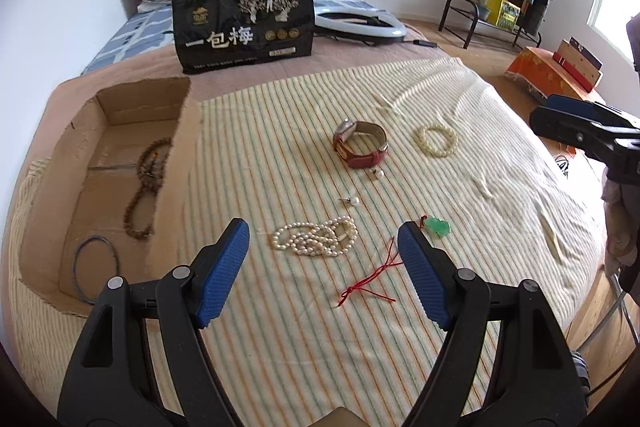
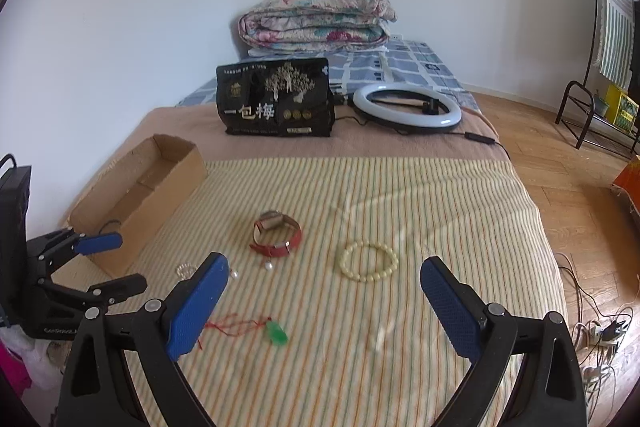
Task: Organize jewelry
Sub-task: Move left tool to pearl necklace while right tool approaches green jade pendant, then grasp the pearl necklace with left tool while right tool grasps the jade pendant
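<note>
We hold both tongs spread wide and empty above the striped blanket (image 1: 460, 155) on the bed. The left tongs (image 1: 324, 259) hang over the lower middle of the left wrist frame, and straight ahead of them, just past the blue pads, lies the pearl necklace (image 1: 316, 237), bunched in a heap whose long axis runs left to right across the frame, crosswise to our reach. To its right sits the green pendant (image 1: 438, 227) with its red cord (image 1: 372, 279) trailing toward the bottom of the frame. Farther up the frame lie two loose pearl earrings (image 1: 354, 201), the red-strapped watch (image 1: 360, 143) and a cream bead bracelet (image 1: 436, 141). The cardboard box (image 1: 120, 115) stands at the left edge, already holding a brown bead strand (image 1: 146, 183) and a dark hoop (image 1: 96, 267). The right tongs (image 2: 320, 307) hover lower centre in their own frame, with the bracelet ahead between the pads and the pendant close to the left pad. We judge the left tongs nearer to both the pearls and the box, so the pearls look like their next pick, with the pads closing across the heap's short width.
</note>
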Tool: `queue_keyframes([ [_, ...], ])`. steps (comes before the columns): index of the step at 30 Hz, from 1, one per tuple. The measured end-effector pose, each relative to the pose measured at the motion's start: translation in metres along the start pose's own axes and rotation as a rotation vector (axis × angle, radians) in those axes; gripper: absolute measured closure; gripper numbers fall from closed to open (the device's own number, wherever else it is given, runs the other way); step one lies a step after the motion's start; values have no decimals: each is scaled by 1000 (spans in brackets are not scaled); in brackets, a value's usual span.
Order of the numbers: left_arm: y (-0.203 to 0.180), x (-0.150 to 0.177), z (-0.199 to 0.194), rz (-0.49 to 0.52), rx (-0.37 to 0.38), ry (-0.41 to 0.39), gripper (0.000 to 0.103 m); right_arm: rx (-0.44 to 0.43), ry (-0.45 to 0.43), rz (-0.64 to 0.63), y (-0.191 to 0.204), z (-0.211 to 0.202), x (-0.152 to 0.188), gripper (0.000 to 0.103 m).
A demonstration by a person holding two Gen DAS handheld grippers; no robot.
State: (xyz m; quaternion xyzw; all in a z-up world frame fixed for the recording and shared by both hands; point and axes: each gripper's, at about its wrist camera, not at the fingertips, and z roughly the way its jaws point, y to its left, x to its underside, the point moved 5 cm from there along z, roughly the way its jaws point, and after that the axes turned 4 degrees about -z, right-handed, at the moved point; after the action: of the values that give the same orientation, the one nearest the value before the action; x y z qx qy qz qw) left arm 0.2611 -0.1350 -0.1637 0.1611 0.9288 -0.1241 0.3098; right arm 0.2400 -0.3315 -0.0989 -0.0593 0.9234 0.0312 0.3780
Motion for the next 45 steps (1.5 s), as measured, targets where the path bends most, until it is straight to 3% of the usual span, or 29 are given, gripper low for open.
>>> queue_keyframes([
  [13, 1, 16, 59, -12, -52, 98, 24, -23, 74, -28, 4, 29, 41, 9],
  [28, 7, 23, 92, -26, -88, 117, 24, -66, 139, -103, 24, 70, 63, 14],
  [35, 9, 22, 93, -32, -96, 97, 32, -86, 183, -162, 39, 87, 73, 26],
  [40, 10, 21, 93, -34, -97, 84, 50, -89, 214, -192, 48, 98, 80, 45],
  [45, 10, 20, 93, -33, -87, 70, 67, -104, 229, -222, 58, 102, 85, 70],
])
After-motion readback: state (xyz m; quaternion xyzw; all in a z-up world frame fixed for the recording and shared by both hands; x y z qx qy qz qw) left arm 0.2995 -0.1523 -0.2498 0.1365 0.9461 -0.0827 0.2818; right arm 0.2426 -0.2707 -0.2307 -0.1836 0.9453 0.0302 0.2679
